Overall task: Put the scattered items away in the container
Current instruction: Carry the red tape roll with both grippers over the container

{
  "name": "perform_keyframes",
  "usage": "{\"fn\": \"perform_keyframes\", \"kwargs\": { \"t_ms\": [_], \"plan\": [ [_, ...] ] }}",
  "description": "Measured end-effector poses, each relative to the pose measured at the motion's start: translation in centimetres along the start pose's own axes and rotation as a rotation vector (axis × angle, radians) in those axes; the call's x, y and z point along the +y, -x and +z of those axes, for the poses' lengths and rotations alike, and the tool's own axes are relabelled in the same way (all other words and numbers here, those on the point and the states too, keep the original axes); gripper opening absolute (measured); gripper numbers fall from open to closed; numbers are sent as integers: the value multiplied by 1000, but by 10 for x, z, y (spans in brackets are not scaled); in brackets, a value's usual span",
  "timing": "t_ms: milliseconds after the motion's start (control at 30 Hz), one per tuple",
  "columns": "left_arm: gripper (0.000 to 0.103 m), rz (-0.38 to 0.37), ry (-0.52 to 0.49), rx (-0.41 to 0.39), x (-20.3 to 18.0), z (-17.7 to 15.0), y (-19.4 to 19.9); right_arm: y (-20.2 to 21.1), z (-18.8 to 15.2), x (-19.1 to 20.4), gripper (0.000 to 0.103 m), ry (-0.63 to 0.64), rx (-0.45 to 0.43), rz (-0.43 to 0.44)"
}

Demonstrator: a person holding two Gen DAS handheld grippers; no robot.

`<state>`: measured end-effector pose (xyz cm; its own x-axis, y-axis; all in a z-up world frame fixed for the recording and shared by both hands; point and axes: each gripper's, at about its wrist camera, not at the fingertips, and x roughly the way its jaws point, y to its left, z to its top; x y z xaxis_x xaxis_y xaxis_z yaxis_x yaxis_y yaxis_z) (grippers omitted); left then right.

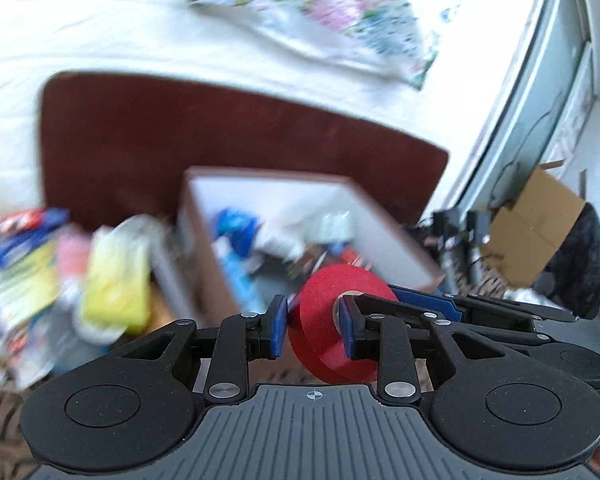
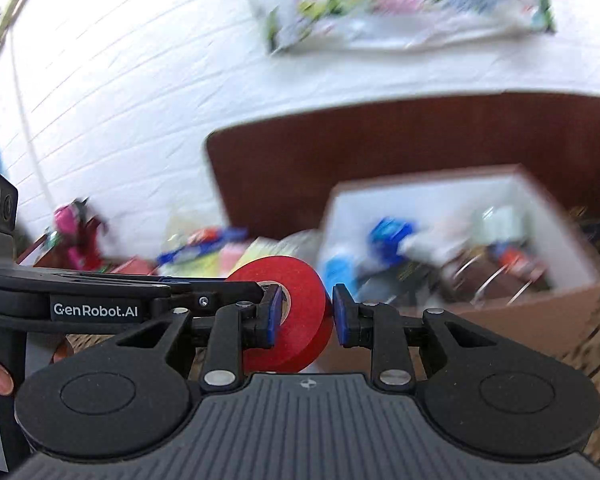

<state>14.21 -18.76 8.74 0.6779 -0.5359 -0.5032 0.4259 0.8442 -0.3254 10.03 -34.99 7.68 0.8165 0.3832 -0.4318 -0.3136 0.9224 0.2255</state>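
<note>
left gripper [image 1: 313, 326] + right gripper [image 2: 304, 318]: both clamped on one red tape roll [image 1: 336, 322], aloft short of open cardboard box [image 1: 396, 236] | risk: uneven release, roll tipping, dropping outside rim among loose packets [image 1: 112, 280]

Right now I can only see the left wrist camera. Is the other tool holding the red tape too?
Observer: Yes. The right wrist view shows the right tool pinching the red tape roll between its pads.
Operator: Is anything hiding off to the side?
Observer: A blurry pink thing sits far left, past the pile.
Operator: What's on my tool's side?
Observer: White lettering runs along the left tool.
</note>
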Motion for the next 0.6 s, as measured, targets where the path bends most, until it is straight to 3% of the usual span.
{"fn": "perform_keyframes", "kwargs": {
  "t_ms": [267,600],
  "plan": [
    [26,-87,-30,18,-41,50,-85,-18,38,-74,30,-26,-25,-93],
    [27,-110,14,156,-23,27,-185,-72,11,-140,30,-98,96,-128]
  ]
}}
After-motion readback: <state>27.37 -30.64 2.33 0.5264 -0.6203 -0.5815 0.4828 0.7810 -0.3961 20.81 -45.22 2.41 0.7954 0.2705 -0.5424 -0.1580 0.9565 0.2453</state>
